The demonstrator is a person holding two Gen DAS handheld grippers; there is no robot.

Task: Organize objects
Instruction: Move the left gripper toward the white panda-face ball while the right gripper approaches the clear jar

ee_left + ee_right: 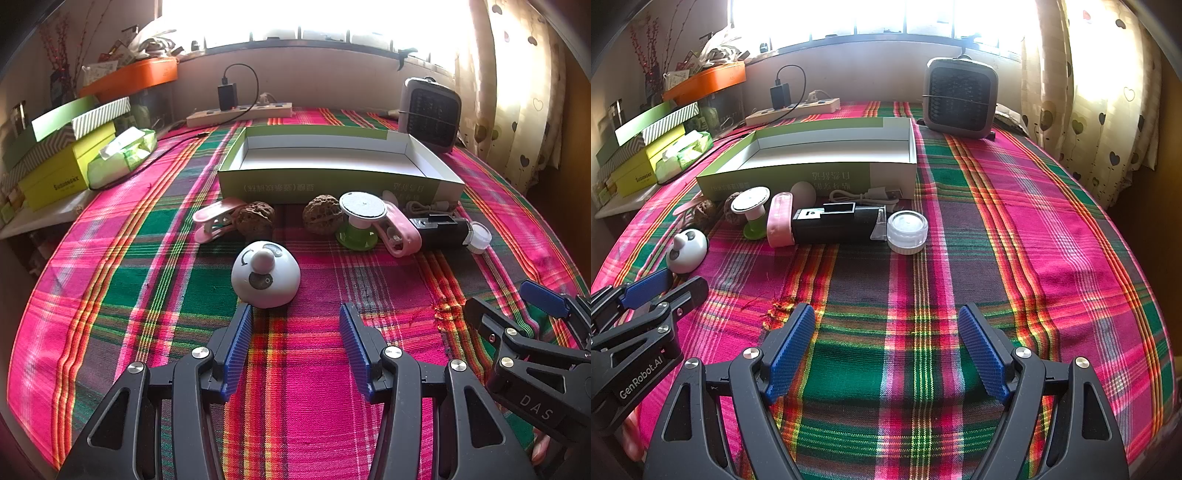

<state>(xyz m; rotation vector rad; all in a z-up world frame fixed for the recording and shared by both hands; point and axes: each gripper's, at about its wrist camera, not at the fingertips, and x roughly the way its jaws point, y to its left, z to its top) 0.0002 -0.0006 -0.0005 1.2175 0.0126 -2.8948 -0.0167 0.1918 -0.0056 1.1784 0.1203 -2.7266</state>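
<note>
Both tongs spread, empty: left gripper [295, 314] just short of the white dome toy [265, 275], right gripper [886, 317] over bare plaid cloth [1015, 221]; nothing boxed yet, so pinch dome, carry ahead to open box [332, 177].

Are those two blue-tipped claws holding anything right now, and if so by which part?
Nothing is held. The left gripper and the right gripper are both open over the plaid cloth, with nothing between their pads.
</note>
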